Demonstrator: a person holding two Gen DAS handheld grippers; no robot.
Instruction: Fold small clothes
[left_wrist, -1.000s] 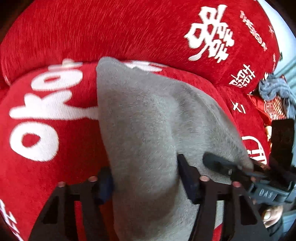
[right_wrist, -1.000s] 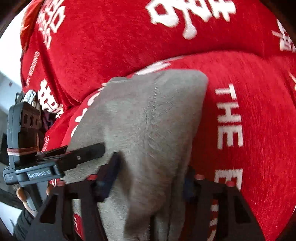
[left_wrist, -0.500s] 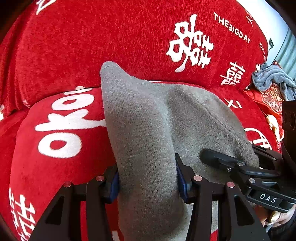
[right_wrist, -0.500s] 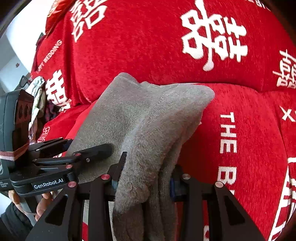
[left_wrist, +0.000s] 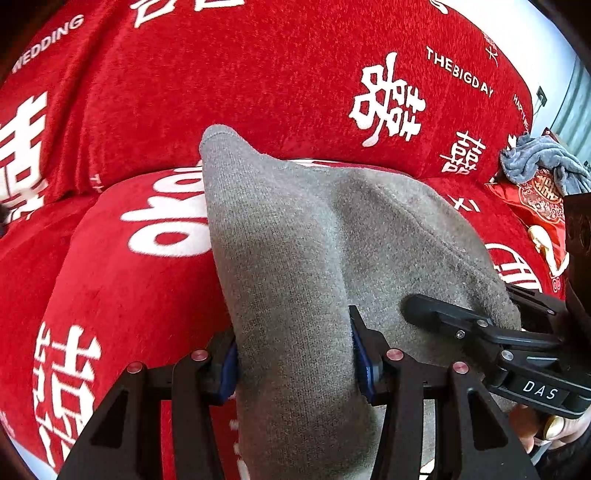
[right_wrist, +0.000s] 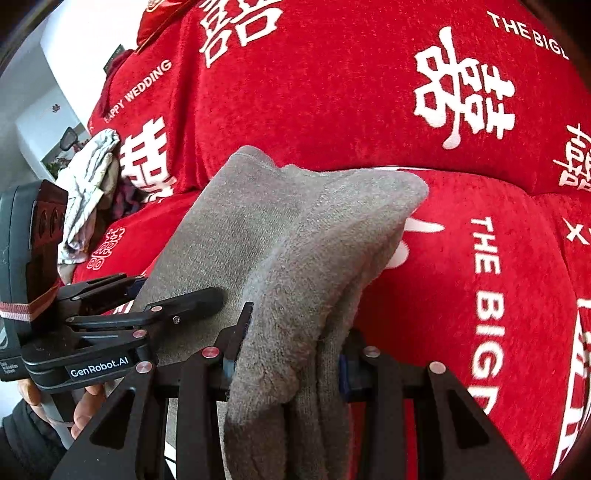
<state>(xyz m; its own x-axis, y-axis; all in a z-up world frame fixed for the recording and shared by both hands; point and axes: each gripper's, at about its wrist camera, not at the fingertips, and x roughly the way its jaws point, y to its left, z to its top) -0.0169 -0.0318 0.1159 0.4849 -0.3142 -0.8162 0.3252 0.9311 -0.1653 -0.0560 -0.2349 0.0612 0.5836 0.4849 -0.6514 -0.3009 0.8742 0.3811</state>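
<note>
A soft grey knitted garment (left_wrist: 295, 258) is pinched by the left claw (left_wrist: 293, 354) and right claw (right_wrist: 291, 350), stretching toward twelve o'clock over the red printed sofa (left_wrist: 258, 74).

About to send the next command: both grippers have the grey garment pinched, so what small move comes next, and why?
Probably carry both held edges forward and lay them down on the far part of the grey garment. The left gripper and right gripper each clamp bunched fabric, lifted above the red sofa cover, so the fold is not yet laid.

red sofa (left_wrist: 280, 81), grey garment (left_wrist: 295, 240) on seat
</note>
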